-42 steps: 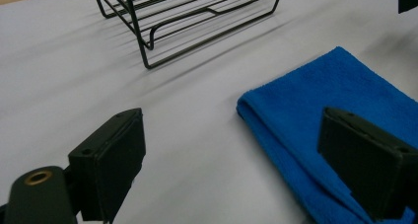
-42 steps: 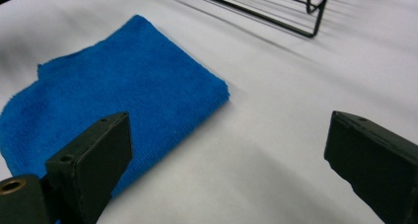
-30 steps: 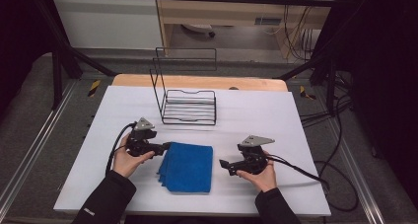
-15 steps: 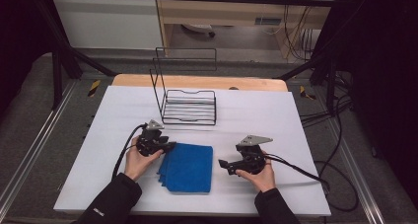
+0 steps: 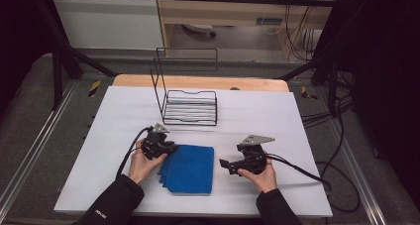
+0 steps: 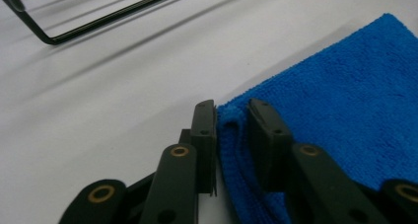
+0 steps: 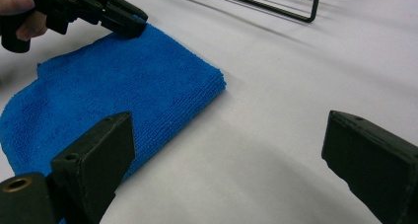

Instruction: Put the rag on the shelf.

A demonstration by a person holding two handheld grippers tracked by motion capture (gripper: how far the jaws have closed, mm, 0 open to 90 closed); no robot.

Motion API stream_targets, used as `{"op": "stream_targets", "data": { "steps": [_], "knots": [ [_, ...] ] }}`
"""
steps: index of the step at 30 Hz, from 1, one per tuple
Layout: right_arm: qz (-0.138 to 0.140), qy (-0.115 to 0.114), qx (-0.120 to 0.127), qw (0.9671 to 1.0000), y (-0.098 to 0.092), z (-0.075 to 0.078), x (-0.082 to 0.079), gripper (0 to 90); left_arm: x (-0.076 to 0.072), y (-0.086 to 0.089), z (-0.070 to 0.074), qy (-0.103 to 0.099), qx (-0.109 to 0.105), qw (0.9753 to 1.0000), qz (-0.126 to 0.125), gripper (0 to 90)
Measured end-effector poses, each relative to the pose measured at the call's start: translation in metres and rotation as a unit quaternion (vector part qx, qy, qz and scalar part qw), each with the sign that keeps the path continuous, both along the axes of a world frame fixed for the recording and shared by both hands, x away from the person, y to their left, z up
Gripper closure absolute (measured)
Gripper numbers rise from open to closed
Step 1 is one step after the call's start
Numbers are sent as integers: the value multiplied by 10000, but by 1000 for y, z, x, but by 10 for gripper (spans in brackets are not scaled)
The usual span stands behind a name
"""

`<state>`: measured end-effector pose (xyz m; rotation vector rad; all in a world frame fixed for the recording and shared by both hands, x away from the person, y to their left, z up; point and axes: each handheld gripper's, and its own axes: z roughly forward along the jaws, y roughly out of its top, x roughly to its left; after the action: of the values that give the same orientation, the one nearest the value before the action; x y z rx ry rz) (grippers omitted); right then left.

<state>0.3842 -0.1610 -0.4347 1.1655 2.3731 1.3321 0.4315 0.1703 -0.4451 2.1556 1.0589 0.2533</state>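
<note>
High view: sleeve (image 5: 101, 214) logo seemingly too blurred

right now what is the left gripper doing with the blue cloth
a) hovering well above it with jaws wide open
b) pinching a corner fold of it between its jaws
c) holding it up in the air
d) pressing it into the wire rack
b: in the left gripper view the left gripper has a raised fold at the corner of the blue cloth between its nearly closed jaws, and the cloth lies flat on the table.

obstacle: wire rack (image 5: 189, 107) beyond blue cloth (image 5: 190, 169) | free: bare table (image 5: 297, 136) right of it
</note>
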Motion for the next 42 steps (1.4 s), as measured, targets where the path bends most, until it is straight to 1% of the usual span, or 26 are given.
{"op": "stream_targets", "data": {
  "steps": [5, 11, 14, 15, 16, 17, 18, 20, 22, 25, 26, 28, 30, 32, 36, 38, 39, 42],
  "knots": [
    [-45, 34, 60, 10000, 0, 0, 1, 55, -1, -1, 0, 51, -22, 10000, -15, 806],
    [-66, -22, 116, 9999, 1, 1, 3, 37, 0, 1, 0, 99, -55, 9999, -32, 824],
    [-82, -29, 158, 9998, 2, 1, 5, 33, 0, 1, -1, 81, -94, 9999, -33, 825],
    [-126, -41, 146, 9998, 3, 3, 7, 19, 0, 1, -2, 71, -112, 9999, -32, 825],
    [-115, -87, 83, 9999, 5, 4, 8, 21, 0, 1, -2, 56, -119, 9999, -27, 825],
    [-115, -87, 83, 9999, 5, 4, 8, 21, 0, 2, -2, 41, -114, 9999, -39, 825],
    [-157, -110, -2, 9998, 12, 7, 11, 27, -1, 2, -2, 31, -113, 9999, -38, 825],
    [-77, -126, -25, 9999, 17, 8, 13, 35, -1, 1, -3, 4, -107, 9999, -36, 826],
    [-34, -159, -89, 9998, 25, 8, 16, 66, -1, 2, -3, 2, -118, 9999, -35, 825],
    [-25, -48, -127, 9999, 37, 6, 22, 110, -1, 2, -3, -6, -134, 9999, -45, 825],
    [-31, -10, -126, 9999, 40, 6, 24, 144, -1, 2, -3, -11, -124, 9999, -62, 825],
    [-67, -5, -171, 9998, 47, 3, 29, 179, -1, 3, -4, -26, -141, 9999, -59, 824],
    [-126, 84, -239, 9996, 51, 0, 34, 215, -2, 2, -4, -31, -140, 9999, -61, 824],
    [-125, 117, -238, 9996, 53, -3, 37, 270, -2, 2, -4, -48, -124, 9999, -68, 823],
    [-130, 145, -480, 9987, 53, -8, 38, 351, -2, 2, -4, -84, -118, 9999, -66, 822],
    [-115, 165, -516, 9985, 54, -9, 38, 407, -3, 2, -4, -101, -100, 9999, -73, 821],
    [-133, 191, -514, 9984, 54, -9, 37, 430, -3, 2, -4, -138, -53, 9998, -91, 821],
    [-141, 228, -509, 9983, 54, -11, 38, 498, -3, 2, -4, -141, -56, 9998, -92, 820]
  ]
}}
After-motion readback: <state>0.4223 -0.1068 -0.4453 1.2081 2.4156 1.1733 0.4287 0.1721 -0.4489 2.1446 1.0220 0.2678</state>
